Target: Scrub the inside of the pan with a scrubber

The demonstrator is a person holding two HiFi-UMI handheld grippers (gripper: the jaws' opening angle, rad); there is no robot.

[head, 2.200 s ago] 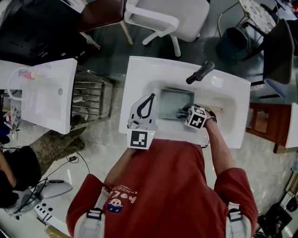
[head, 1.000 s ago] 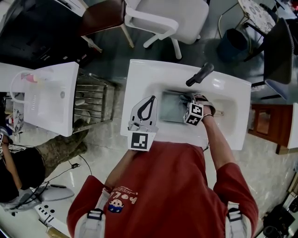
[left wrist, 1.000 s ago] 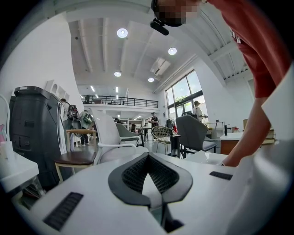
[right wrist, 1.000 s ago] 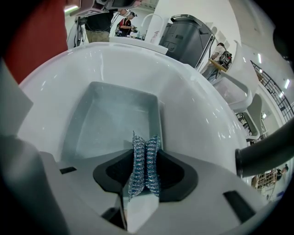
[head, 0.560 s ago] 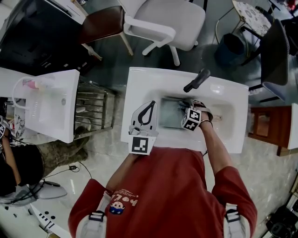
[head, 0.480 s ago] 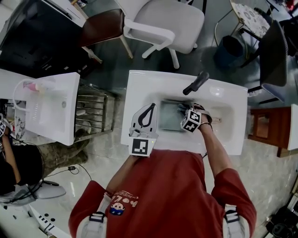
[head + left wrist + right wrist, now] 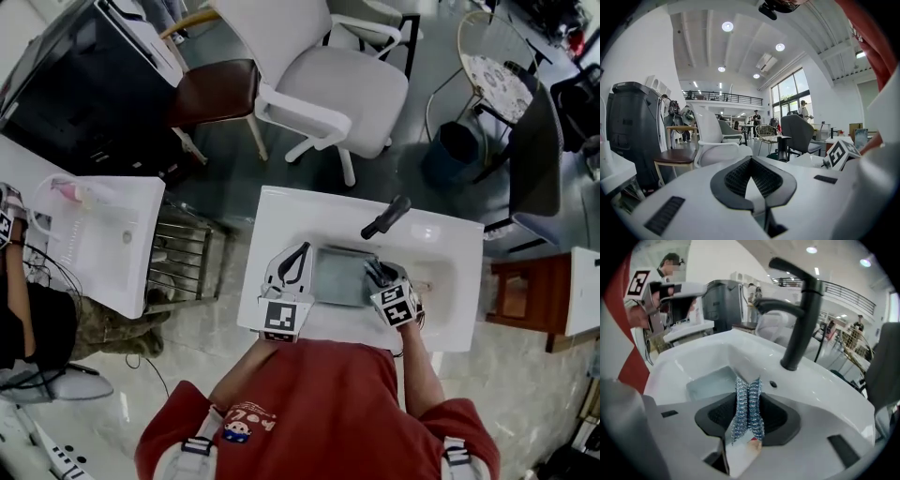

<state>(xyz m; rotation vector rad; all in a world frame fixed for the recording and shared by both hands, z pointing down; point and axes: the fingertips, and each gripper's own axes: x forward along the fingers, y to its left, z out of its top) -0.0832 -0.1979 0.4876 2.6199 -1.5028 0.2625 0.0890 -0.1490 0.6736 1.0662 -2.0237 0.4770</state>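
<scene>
Your left claw (image 7: 294,262) had not moved off the sink's (image 7: 281,214) left rim. It lay there with its jaws pressed together on nothing, and its own view showed only bare pads and the room beyond. It was just beside the pan (image 7: 339,277) but gave it no support. The pan itself sat where it had been, flat in the basin below the tap (image 7: 386,217). What had changed was on the right. Your right claw (image 7: 379,275) had gone from the pan's right edge up to its far right corner a second earlier. It had since come back toward you along that same side, while your head had drawn away and widened the scene. I took that as a stroke or two down the right-hand strip, so the middle and left of the pan's floor probably still wanted scrubbing. In the right gripper view, the right claw (image 7: 749,397) pinched the scrubber (image 7: 747,420) firmly, its mesh standing up between the pads. The pan (image 7: 708,381) lay ahead and to the left of it. I could not tell whether the mesh touched the pan.
</scene>
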